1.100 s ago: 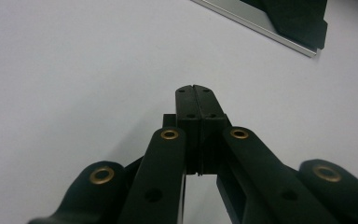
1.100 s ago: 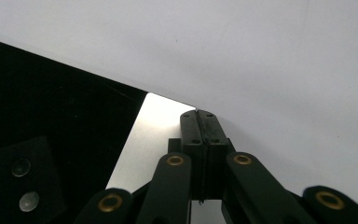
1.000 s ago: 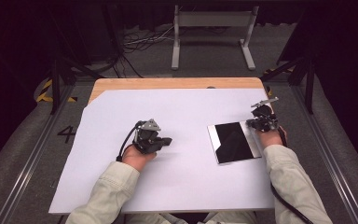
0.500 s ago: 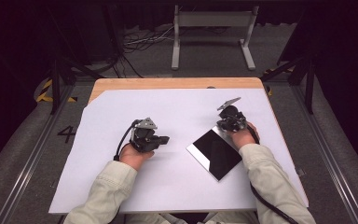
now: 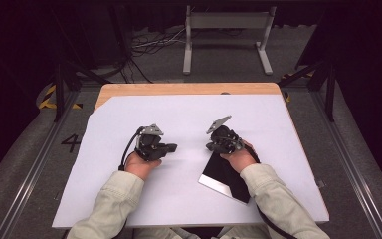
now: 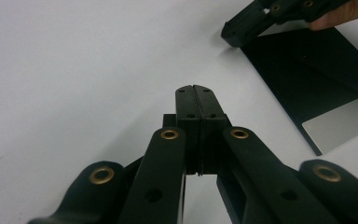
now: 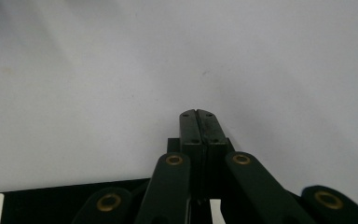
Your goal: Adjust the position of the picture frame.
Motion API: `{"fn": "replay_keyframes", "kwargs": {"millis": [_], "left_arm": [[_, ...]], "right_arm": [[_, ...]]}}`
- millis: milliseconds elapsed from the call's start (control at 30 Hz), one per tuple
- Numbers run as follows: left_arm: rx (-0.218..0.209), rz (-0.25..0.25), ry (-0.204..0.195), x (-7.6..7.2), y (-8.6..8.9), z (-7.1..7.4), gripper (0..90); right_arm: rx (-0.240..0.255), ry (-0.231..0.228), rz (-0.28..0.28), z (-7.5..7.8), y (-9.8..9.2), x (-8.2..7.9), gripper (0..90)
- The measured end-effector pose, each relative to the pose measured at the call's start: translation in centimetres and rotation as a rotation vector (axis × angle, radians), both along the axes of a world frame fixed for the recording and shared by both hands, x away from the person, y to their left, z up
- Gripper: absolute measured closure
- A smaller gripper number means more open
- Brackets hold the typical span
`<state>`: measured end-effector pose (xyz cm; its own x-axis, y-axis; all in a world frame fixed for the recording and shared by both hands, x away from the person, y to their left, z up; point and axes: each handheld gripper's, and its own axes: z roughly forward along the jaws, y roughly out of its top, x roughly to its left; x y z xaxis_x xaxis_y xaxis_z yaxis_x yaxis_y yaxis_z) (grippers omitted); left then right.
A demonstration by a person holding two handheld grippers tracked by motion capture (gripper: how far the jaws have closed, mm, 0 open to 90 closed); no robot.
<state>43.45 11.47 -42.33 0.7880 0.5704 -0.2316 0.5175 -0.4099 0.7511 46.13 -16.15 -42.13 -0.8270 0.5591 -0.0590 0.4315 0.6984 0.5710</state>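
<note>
In the high view, the right gripper (image 5: 213, 141) is pressing on the far corner of a flat black panel (image 5: 225, 174) and appears to be sliding it across the desk (image 5: 179, 107), jaws closed with nothing between them. The panel is lying askew, right of the desk's middle and toward its near edge. The left gripper (image 5: 168, 148) is resting left of centre, closed and empty. The person is best keeping the pressure light and even, so the panel turns without skidding. White sheeting is covering the desk; dark floor, cables and a metal stand (image 5: 226, 30) are lying beyond its far edge.

In the left gripper view, the closed jaws are pointing over bare white sheet, the panel (image 6: 307, 84) to their right.

In the right gripper view, the closed jaws are projecting past the panel's (image 7: 65, 198) edge.
</note>
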Motion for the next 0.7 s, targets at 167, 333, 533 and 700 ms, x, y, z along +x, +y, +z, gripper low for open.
{"fn": "replay_keyframes", "kwargs": {"millis": [167, 333, 533, 700], "left_arm": [[-0.003, 0.001, -0.006, 0.2, 0.4, 0.0, 90.0], [0.003, 0.002, -0.001, 0.2, 0.2, -0.2, 90.0], [0.003, 0.002, -0.005, 0.1, 0.1, 0.0, 90.0], [0.007, -0.008, -0.006, 0.2, 0.1, -0.1, 90.0]], "right_arm": [[0.088, -0.025, -0.012, 1.4, -3.3, -2.2, 90.0], [0.115, -0.054, -0.071, 2.0, -8.7, -4.7, 90.0], [0.055, -0.03, -0.099, 1.3, -13.4, -7.6, 90.0], [-0.011, 0.003, -0.092, 0.4, -14.3, -8.9, 90.0]]}}
